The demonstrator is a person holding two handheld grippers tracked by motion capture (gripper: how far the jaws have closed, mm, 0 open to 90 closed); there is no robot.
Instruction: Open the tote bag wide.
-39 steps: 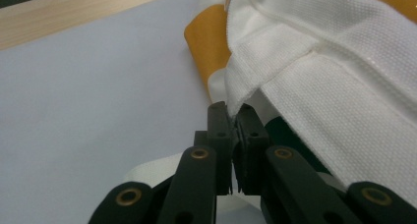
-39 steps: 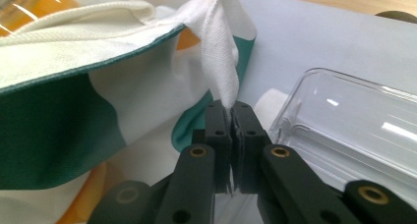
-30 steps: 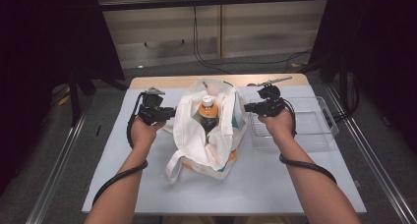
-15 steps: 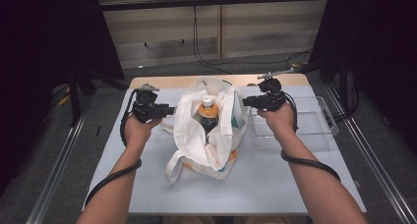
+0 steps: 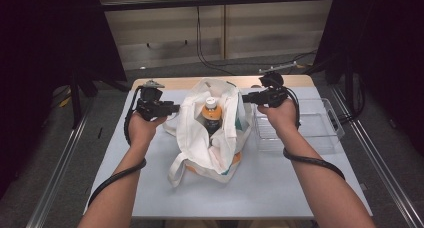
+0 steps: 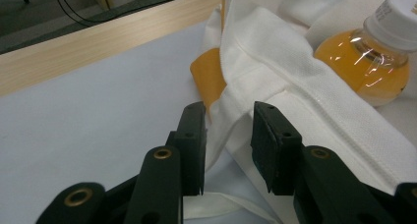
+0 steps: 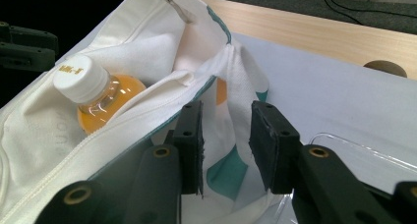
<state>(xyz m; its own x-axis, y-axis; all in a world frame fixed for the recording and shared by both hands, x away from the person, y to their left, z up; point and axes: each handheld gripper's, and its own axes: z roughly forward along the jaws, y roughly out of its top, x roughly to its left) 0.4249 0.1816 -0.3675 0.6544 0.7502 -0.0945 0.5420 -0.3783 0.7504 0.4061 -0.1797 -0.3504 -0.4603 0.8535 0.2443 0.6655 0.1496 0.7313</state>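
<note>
A white tote bag (image 5: 212, 138) with orange and teal patches stands open in the middle of the table. Inside it stands a bottle (image 5: 211, 115) of orange drink with a white cap. My left gripper (image 5: 175, 107) is at the bag's left rim, jaws open, and a fold of the white rim (image 6: 231, 123) lies loosely between them, with the bottle (image 6: 366, 62) just beyond. My right gripper (image 5: 246, 98) is at the bag's right rim, also open, with the rim and strap (image 7: 228, 101) running between its jaws. The bottle (image 7: 96, 94) sits beyond on the left.
A clear plastic tray (image 5: 320, 123) sits on the table right of the bag, under my right hand, and its corner (image 7: 354, 153) is close to the right jaws. A wooden strip (image 5: 250, 81) edges the table's far side. A loose strap (image 5: 175, 170) trails toward the front.
Both hands have drifted a little toward the far side of the table, the right one rising slightly. The bag and bottle stand where they were.
</note>
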